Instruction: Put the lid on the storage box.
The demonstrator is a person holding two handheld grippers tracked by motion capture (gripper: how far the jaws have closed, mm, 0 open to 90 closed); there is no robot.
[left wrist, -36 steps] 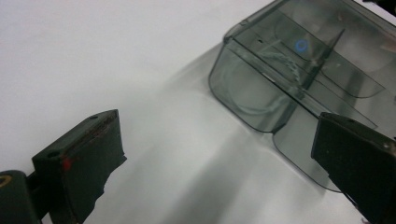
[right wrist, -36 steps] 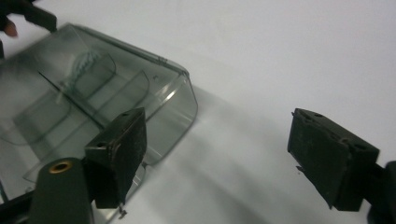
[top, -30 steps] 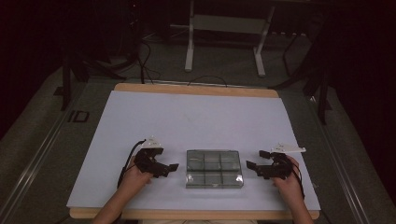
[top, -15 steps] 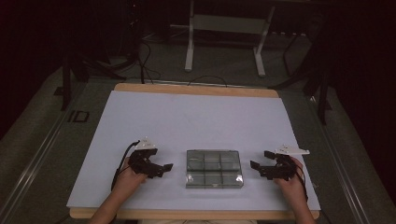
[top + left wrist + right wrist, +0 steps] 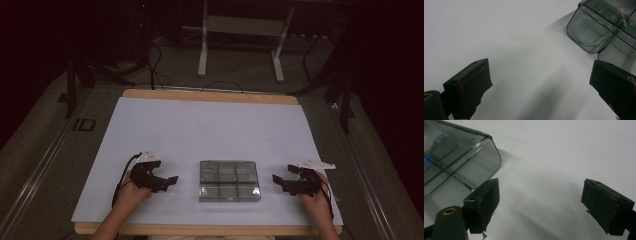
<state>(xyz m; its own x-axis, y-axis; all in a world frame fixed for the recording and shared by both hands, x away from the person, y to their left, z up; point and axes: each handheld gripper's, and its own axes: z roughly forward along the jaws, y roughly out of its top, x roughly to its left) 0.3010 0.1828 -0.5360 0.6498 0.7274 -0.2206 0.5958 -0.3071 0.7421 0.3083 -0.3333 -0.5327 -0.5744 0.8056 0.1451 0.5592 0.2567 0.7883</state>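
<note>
A broad table (image 5: 210,120) with a smooth, matte white top and a pale wooden rim takes up most of the high view. On its near half, midway between the person's two hands, lies a clear compartment box (image 5: 229,180): flat, rectangular, of smoky transparent plastic with rounded corners, split by thin walls into a grid of six cells, three across and two deep. In the left gripper view, a thin pale ring or loop of cord seems to lie in the corner cell; in the right gripper view, a small blue spot shows through the plastic, too blurred to identify. The rest of the contents cannot be made out.

The person's forearms come in from the near edge, one on each side of the box. The left hand (image 5: 131,192) holds the left gripper (image 5: 167,182) low over the table, pointed inward at the box's left side and near it without touching. The right hand (image 5: 316,196) mirrors it with the right gripper (image 5: 278,181), aimed at the box's right side, also a little apart. Both grippers have their black, blocky jaws spread wide with nothing between them but bare table; the jaw pads look dull and slightly scuffed.
</note>
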